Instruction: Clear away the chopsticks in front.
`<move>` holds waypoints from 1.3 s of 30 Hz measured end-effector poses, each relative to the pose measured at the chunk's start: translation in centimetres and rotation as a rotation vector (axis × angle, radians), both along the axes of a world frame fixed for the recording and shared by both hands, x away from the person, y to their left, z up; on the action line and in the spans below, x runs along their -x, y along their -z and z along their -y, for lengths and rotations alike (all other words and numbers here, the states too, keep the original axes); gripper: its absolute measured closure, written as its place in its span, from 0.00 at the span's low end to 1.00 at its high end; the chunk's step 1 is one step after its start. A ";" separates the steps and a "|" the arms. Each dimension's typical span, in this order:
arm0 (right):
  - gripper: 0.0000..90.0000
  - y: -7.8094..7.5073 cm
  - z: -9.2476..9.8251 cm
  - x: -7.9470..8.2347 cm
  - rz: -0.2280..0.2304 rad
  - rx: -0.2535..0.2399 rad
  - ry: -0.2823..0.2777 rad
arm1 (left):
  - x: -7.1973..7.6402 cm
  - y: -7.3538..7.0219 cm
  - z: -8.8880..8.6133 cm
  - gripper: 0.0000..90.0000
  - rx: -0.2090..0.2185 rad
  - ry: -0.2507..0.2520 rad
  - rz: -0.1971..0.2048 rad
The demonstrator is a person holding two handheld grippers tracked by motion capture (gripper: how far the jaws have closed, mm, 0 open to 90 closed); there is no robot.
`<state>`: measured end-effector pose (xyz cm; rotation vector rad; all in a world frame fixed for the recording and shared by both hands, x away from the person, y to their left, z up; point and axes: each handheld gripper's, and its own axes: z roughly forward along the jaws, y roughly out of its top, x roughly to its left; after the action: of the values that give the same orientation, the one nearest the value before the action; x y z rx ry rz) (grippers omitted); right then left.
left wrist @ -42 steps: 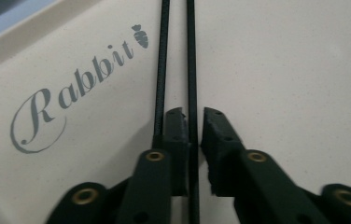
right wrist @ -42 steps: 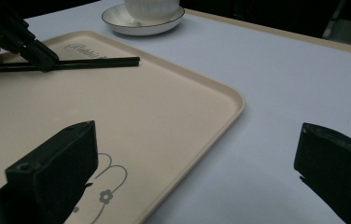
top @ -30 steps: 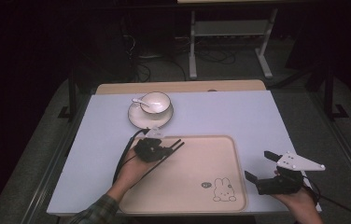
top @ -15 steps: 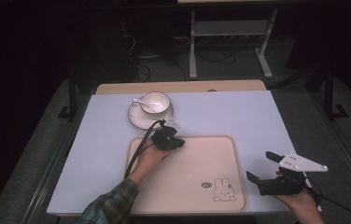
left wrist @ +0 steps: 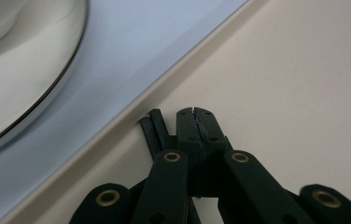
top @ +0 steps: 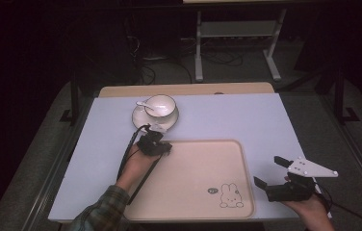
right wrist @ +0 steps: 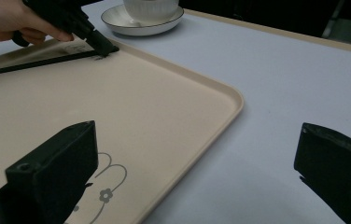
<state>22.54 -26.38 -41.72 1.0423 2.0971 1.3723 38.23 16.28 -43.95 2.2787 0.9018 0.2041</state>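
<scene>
My left gripper (top: 163,147) is shut with nothing between its jaws. Its tips (left wrist: 194,113) rest on the beige tray (top: 244,163) just inside the far left rim (left wrist: 117,135). A white cup (top: 160,106) with a spoon (top: 145,104) stands on a saucer (top: 140,120) just beyond that corner; the saucer's rim (left wrist: 33,79) lies close to the left gripper. My right gripper (top: 271,172) is held off the tray's right edge, open and empty (right wrist: 197,135). From there I see the left gripper (right wrist: 102,48) at the tray's far side.
The tray carries a rabbit drawing (top: 229,196) near its front right corner. A pale table (top: 246,115) lies under everything, with a wooden strip (top: 184,89) along its far edge. A metal stand (top: 237,33) and cables sit on the dark floor behind.
The left gripper went away from the person to the tray's far rim, then slid left along it toward the corner by the saucer. The right gripper stayed put.
</scene>
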 end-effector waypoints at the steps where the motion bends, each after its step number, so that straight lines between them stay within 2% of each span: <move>1: 0.00 0.0 0.0 0.0 -0.001 -0.001 0.001 | 0.1 0.0 -0.4 0.99 0.004 -0.006 -0.001; 21: 0.00 0.0 -0.1 0.0 0.000 0.005 -0.003 | 2.2 -0.2 -6.7 0.99 -0.009 -0.114 -0.010; 26: 0.00 0.0 -0.2 0.0 -0.001 0.007 -0.005 | 2.3 -0.2 -7.2 0.99 -0.007 -0.125 -0.008; 30: 0.00 0.0 -0.2 0.0 -0.001 0.008 -0.008 | 2.4 -0.2 -7.2 0.98 -0.003 -0.111 0.001; 33: 0.00 0.0 -0.2 0.0 -0.001 0.007 -0.007 | 2.8 -0.8 -7.5 0.93 0.037 -0.110 0.019; 36: 0.00 0.0 -0.2 -0.1 -0.005 0.004 -0.008 | 3.7 -1.3 -7.9 0.82 0.043 -0.089 0.050; 39: 0.00 0.1 -0.4 -0.4 -0.004 0.007 -0.013 | 4.8 -1.6 -8.5 0.68 0.048 -0.090 0.072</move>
<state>22.91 -26.01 -41.79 1.0312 2.1139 1.3691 33.46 24.83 -42.33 2.1750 0.9623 0.2993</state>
